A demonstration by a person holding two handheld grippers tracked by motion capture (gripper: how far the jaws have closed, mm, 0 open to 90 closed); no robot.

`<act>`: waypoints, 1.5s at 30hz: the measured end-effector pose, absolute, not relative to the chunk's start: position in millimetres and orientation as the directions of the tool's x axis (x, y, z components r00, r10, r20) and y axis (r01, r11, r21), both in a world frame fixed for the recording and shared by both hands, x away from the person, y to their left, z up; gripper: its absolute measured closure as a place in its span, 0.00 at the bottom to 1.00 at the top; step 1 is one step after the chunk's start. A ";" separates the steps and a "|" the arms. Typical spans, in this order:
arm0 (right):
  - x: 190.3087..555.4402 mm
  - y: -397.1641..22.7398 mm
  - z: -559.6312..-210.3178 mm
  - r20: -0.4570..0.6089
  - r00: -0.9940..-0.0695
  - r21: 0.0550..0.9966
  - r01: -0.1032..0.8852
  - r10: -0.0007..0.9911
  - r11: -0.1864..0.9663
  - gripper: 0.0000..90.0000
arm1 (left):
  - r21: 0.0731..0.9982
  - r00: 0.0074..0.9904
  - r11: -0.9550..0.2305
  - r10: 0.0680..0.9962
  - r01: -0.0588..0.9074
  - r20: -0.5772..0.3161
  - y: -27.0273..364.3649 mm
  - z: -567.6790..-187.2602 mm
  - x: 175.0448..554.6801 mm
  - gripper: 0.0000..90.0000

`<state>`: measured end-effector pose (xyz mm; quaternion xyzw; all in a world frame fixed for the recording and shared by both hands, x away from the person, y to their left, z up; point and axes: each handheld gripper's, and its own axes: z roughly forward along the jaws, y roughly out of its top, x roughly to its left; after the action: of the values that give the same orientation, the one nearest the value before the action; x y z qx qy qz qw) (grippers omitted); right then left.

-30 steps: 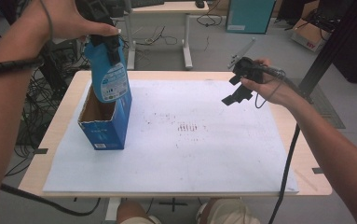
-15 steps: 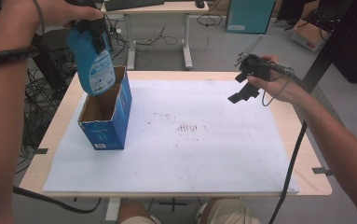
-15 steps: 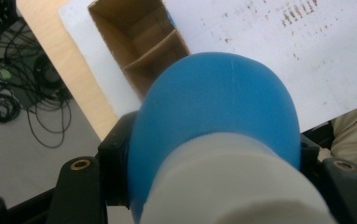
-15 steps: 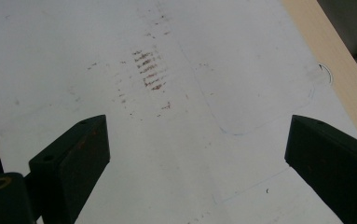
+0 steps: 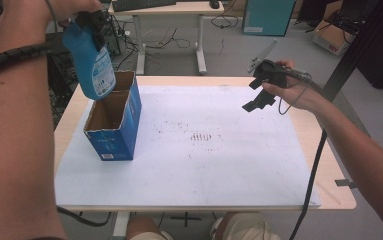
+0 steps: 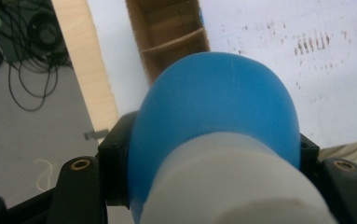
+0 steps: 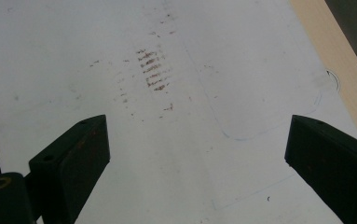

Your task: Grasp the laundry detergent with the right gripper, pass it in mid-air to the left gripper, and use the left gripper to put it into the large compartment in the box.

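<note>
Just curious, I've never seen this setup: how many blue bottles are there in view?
1. The blue bottle hangs clamped in the left gripper, above the open cardboard box at the table's left. More could be hidden inside the box.

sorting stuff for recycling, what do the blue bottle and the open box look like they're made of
The blue bottle looks like smooth, slightly glossy plastic, with a paler cap end and a printed label. The open box appears to be cardboard: raw brown inside with a divider, printed blue outside, matte.
</note>
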<state>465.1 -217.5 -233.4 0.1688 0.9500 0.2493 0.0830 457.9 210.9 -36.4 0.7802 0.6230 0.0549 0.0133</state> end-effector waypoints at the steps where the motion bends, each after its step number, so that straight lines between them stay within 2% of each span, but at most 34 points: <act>1: 464.5 -217.1 -233.2 -0.072 -0.927 0.503 0.284 0.367 0.816 0.08 | 0.090 0.205 -0.211 0.976 0.973 0.068 212.0 -36.8 458.2 0.41; 7: 464.5 -219.4 -233.5 -0.070 -0.927 0.506 0.284 0.367 0.814 0.08 | 0.110 0.096 -0.099 0.995 0.989 0.034 222.3 -41.0 460.0 0.41; 17: 464.7 -221.7 -235.2 -0.071 -0.930 0.504 0.279 0.362 0.817 0.08 | 0.103 0.022 -0.026 0.999 0.994 0.040 231.8 -49.7 462.4 0.41; 45: 464.3 -222.3 -236.7 -0.087 -0.929 0.500 0.271 0.359 0.823 0.08 | 0.128 0.026 -0.028 1.000 0.991 0.017 234.5 -67.8 469.6 0.41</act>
<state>464.3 -222.3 -236.7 0.1655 0.9505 0.2476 0.0889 469.6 234.5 -67.8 0.7150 0.6961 0.0509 0.0399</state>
